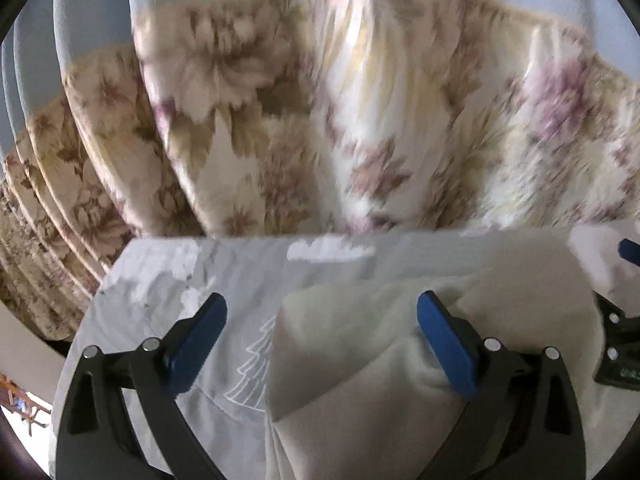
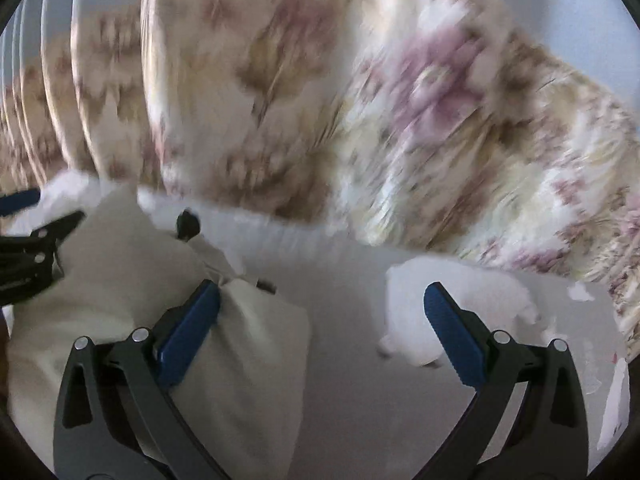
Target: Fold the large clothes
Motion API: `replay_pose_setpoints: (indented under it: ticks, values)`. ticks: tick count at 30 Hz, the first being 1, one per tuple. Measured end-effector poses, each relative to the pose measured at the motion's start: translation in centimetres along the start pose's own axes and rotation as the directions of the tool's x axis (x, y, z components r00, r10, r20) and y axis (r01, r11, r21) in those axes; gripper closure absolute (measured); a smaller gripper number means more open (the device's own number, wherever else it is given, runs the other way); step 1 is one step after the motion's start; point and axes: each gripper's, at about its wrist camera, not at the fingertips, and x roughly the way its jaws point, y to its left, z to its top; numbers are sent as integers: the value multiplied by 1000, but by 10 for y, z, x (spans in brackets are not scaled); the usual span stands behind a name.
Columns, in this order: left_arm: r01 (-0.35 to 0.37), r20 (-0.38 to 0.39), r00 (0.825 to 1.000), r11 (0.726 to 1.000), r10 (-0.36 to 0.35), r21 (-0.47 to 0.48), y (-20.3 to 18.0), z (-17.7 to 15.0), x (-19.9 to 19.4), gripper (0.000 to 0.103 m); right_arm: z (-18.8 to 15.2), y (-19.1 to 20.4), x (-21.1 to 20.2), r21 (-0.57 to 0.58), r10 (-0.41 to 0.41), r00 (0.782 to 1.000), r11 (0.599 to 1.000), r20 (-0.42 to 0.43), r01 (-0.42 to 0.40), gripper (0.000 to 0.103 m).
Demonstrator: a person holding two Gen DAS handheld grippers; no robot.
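A cream garment lies bunched on a pale grey sheet with a white tree drawing. My left gripper is open, its jaws wide apart, with the garment's folded edge lying between them. In the right wrist view the same cream garment lies at the left. My right gripper is open, its left finger against the garment's edge. The other gripper shows at the far left. A dark tag or button sits at the garment's far edge.
A floral cream and pink curtain hangs behind the surface in both views. A small white cloth lump lies on the sheet by my right gripper's right finger. Both views are motion blurred.
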Motion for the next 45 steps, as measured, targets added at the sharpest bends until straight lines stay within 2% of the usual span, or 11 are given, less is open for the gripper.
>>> replay_pose_setpoints:
  ticks: [3,7,10,12,16,21,25,27,33,40,45]
  values:
    - [-15,-120,993,1000,14,-1,4,-10,29,4,1,5,9,-14,-4,999,1000,-46,3,3]
    - [-70,-119,990,995,78,66,-6,-10,29,3,1,6,7,-16,-11,999,1000,-42,10,3]
    - [-34,-127,991,999,37,28,5,-11,14,4,2,-9,-24,37,-15,1000,999,7,15,3]
    - [-19,-80,997,1000,20,17,16,-16,-17,4,-6,-20,-61,102,69,997,992,30,-72,3]
    - [54,-54,997,997,-57,-60,34,-37,-66,4,-43,-16,-105,191,271,962,943,28,-272,3]
    - [131,-80,987,983,-141,-126,25,-67,-85,4,-74,4,-97,263,315,948,918,-35,-295,3]
    - [96,-115,987,986,-112,-135,17,-79,-73,4,-86,13,-68,376,442,893,844,-84,-382,3]
    - [99,-128,984,981,-121,-167,20,-85,-66,3,-87,23,-66,358,487,871,826,-63,-436,26]
    - [97,-93,989,978,-115,-184,18,-90,-71,2,-76,20,-88,254,478,878,850,0,-462,59]
    - [145,-70,986,985,-152,-91,-47,-67,-80,3,-66,-34,-125,167,345,937,922,57,-350,62]
    - [272,-104,955,961,-277,-56,-140,-48,-76,3,-84,-132,-137,185,219,976,958,19,-219,62]
